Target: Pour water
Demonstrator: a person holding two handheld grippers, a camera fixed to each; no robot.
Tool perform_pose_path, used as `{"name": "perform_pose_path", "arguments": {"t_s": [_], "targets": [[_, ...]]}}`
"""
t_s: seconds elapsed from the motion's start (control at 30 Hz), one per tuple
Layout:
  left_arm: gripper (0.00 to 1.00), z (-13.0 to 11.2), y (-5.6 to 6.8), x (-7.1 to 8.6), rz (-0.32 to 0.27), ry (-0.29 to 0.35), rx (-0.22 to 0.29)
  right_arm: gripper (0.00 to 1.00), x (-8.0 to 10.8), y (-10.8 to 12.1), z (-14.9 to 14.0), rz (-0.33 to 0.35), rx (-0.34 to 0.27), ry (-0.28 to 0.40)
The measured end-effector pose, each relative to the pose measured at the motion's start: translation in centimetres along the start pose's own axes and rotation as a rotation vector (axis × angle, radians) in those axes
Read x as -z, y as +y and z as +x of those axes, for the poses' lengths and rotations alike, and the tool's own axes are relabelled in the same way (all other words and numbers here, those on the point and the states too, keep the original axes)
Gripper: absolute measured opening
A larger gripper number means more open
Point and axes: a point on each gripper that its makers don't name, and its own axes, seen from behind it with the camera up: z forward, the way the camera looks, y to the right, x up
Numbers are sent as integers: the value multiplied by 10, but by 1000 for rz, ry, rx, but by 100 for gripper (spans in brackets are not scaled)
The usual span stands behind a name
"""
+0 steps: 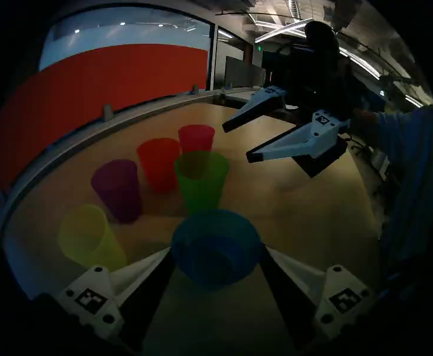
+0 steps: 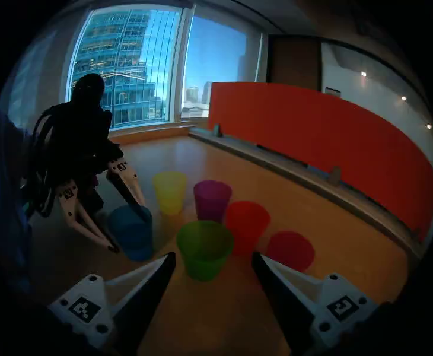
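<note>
blue translucent cup (image 1: 216, 243) upright, gripped by left claw (image 1: 216, 251); right claw (image 2: 213, 256) spread wide before green cup (image 2: 204, 238).

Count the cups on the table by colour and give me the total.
yellow cup: 1
purple cup: 1
red cup: 1
pink cup: 1
green cup: 1
blue cup: 1
Total: 6 cups
</note>
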Motion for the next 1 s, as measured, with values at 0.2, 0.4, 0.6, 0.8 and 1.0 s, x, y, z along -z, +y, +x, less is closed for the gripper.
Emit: {"name": "perform_pose_path", "arguments": {"t_s": [0.2, 0.4, 0.6, 0.8, 1.0], "targets": [[91, 3, -3, 0, 17, 8, -21, 99, -1, 1, 0, -1, -3, 0], [87, 3, -2, 0, 13, 3, -35, 99, -2, 1, 0, 2, -6, 0], [86, 3, -2, 0, 10, 2, -40, 100, -3, -1, -1, 8, -4, -3], [86, 4, -2, 4, 8, 8, -40, 99, -6, -3, -1, 13, -7, -5], [86, 12, -7, 14, 24, 30, -34, 99, -12, -7, -2, 23, -14, -10]]}}
